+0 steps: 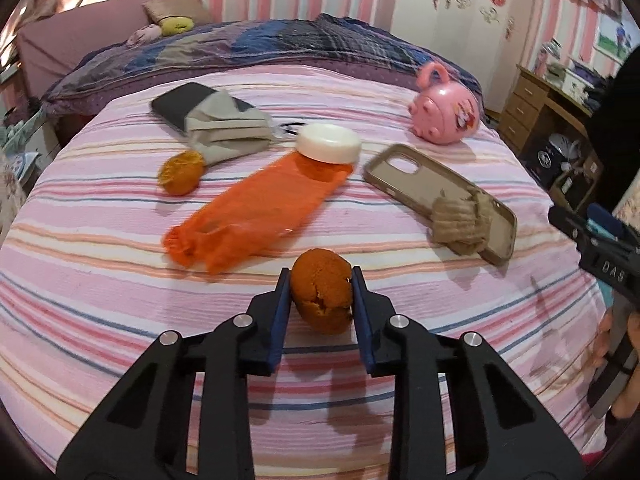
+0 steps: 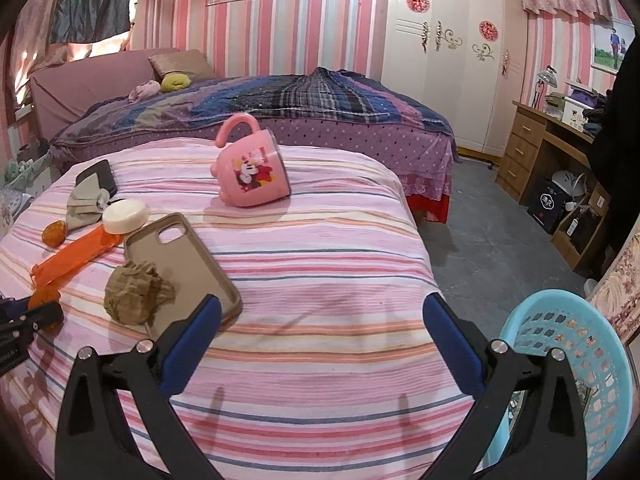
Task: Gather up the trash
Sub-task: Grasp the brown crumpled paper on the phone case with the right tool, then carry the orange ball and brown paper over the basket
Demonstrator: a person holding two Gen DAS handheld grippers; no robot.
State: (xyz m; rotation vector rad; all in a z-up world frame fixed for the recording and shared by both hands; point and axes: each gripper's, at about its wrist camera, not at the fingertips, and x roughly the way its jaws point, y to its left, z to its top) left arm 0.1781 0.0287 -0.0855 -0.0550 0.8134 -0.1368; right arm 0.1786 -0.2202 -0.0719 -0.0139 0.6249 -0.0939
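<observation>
Two pieces of orange peel lie on the striped bed (image 1: 120, 300): one (image 1: 321, 295) is clamped between the pads of the left tool (image 1: 320, 292) at the near edge, the other (image 1: 180, 173) rests far left beside a grey cloth (image 1: 224, 132). Peel should be light, leathery and a little springy, so a pinch across its curled middle ought to hold without crushing. A crumpled brown paper wad (image 2: 136, 294) on the phone case (image 2: 188, 264) looks soft and easy to squeeze. An orange net bag (image 1: 256, 212) is limp and may snag. The right tool (image 2: 322, 332) stands wide apart, empty, over the bed. A blue basket (image 2: 568, 364) at the right is partly cut off; its inside cannot be seen.
</observation>
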